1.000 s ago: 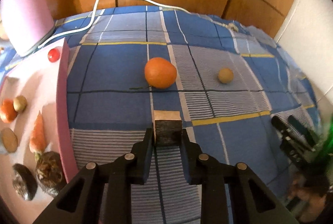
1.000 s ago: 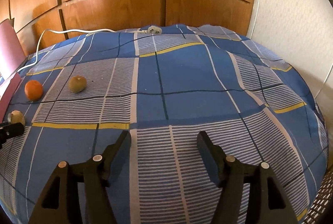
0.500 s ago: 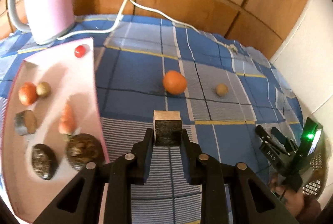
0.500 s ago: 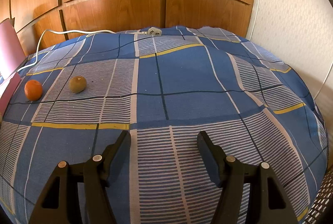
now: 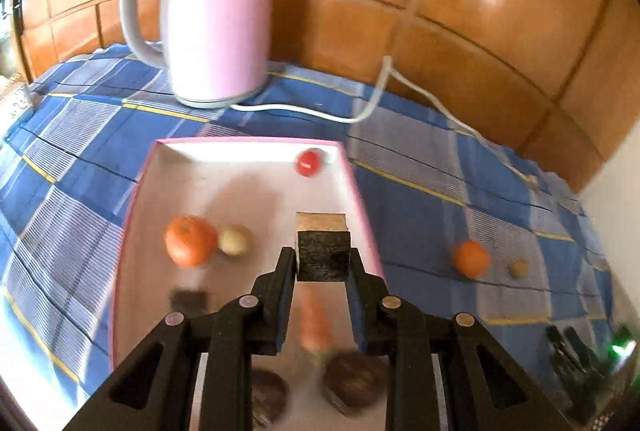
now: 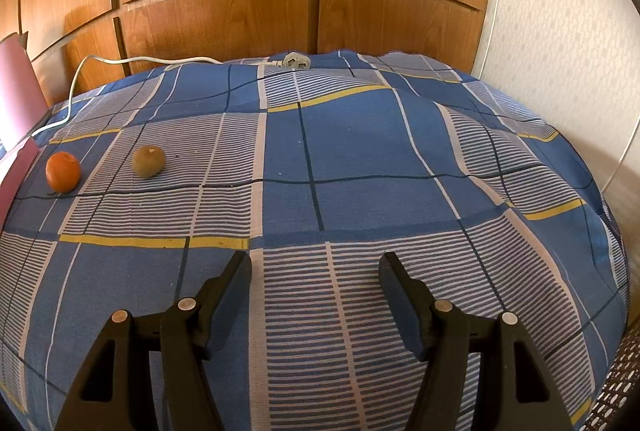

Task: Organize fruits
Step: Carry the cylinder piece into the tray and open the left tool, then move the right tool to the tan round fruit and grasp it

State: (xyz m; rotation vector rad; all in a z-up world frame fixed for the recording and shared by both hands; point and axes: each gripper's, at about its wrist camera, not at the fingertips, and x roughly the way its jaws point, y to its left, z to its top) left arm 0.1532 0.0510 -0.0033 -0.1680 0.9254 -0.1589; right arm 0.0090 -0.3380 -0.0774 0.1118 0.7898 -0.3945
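Jaws of my left gripper (image 5: 323,263) are closed on a dark-sided block with a pale cut top (image 5: 322,249), one pad on each flank. I cannot tell what kind of produce it is. The block hangs over the right part of the pink tray (image 5: 136,199), just inside its right rim.

In the tray: a red cherry tomato (image 5: 309,161) near the far right corner, an orange fruit (image 5: 189,240) touching a small pale round item (image 5: 235,239) at mid-left, a carrot (image 5: 316,323) seen between my fingers, a small dark piece (image 5: 188,299) to the left of them, and two dark round lumps (image 5: 352,379) at the near edge. Much of this is motion-blurred.

Beyond the tray stands a pink kettle (image 5: 218,15) with a white cord (image 5: 304,113) trailing right across the blue checked cloth (image 5: 420,167).

My right gripper (image 6: 314,265) stands about half open, nothing between its fingers, above the striped cloth, touching nothing that I can see. Well to its left lie an orange (image 6: 63,171) and a brownish-green round fruit (image 6: 148,161), near each other but apart, both outside the tray. The cord's plug (image 6: 296,62) lies at the far edge of the cloth.
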